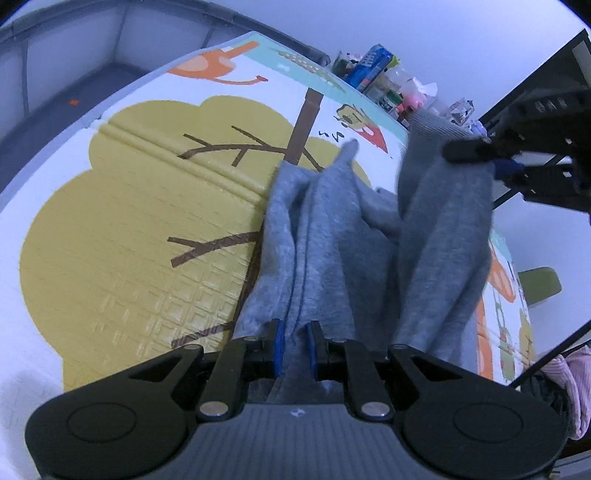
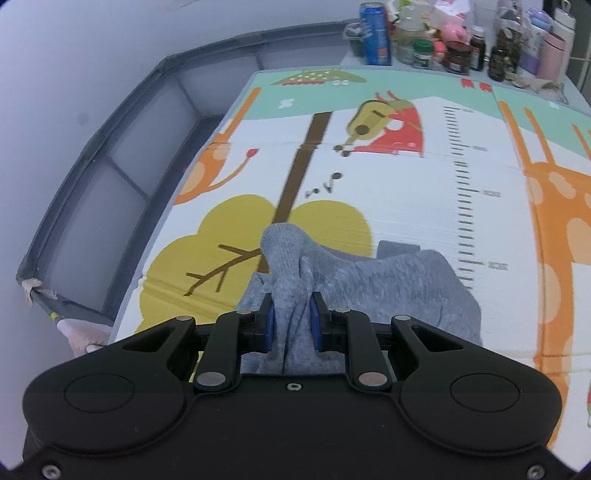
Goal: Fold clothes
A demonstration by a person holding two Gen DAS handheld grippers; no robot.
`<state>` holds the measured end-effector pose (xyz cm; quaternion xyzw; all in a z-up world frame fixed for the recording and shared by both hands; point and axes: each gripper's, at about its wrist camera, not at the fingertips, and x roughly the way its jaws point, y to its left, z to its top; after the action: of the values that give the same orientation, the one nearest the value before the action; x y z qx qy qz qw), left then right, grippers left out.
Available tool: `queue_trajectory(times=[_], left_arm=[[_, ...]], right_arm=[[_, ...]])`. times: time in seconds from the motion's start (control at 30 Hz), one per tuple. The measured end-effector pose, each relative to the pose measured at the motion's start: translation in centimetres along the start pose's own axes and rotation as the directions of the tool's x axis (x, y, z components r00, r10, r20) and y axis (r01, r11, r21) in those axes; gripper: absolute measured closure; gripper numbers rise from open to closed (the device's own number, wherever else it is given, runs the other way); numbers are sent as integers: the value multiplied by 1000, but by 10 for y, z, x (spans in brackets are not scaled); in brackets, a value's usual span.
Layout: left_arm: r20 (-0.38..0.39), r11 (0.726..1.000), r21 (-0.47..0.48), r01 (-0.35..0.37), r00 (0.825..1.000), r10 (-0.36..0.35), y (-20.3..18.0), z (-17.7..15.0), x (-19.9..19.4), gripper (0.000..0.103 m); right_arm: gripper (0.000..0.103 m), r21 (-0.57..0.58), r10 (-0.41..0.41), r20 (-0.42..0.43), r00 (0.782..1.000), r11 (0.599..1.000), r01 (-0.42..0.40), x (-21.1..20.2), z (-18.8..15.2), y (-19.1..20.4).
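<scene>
A grey knit garment [image 1: 332, 236] hangs bunched over the printed play mat [image 1: 129, 221]. My left gripper [image 1: 294, 332] is shut on one edge of it, with cloth pinched between the blue pads. My right gripper [image 2: 293, 314] is shut on another part of the grey garment [image 2: 388, 284], which drapes down onto the play mat [image 2: 406, 192]. The right gripper also shows in the left wrist view [image 1: 476, 155] at the upper right, holding the cloth up. The garment is lifted between the two grippers.
Bottles, jars and a blue can [image 2: 375, 33] crowd the far edge of the mat. A grey fabric playpen wall [image 2: 110, 155] runs along the left. A pink cloth [image 1: 569, 380] lies at the right edge. A green chair [image 1: 539, 284] stands beyond the mat.
</scene>
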<state>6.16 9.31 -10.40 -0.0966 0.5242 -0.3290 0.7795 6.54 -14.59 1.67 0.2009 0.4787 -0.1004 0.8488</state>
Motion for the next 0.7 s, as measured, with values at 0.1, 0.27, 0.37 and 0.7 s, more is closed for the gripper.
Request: queue_trajectory(times=[0.1, 0.27, 0.37, 0.7], left_arm=[[-5, 1000, 1, 18, 1000, -18, 0, -2, 1, 89], [-15, 999, -16, 44, 999, -44, 0, -4, 3, 88], [-17, 999, -14, 50, 999, -50, -1, -4, 3, 88], [-12, 999, -15, 53, 999, -53, -1, -4, 2, 88]], right_arm=[[85, -35, 6, -14, 1000, 999, -6, 12, 1, 18], [85, -67, 8, -34, 999, 998, -10, 38, 4, 41], [85, -77, 15, -47, 999, 997, -18, 55, 5, 47], [84, -120, 27, -110, 994, 992, -40, 105, -3, 53]])
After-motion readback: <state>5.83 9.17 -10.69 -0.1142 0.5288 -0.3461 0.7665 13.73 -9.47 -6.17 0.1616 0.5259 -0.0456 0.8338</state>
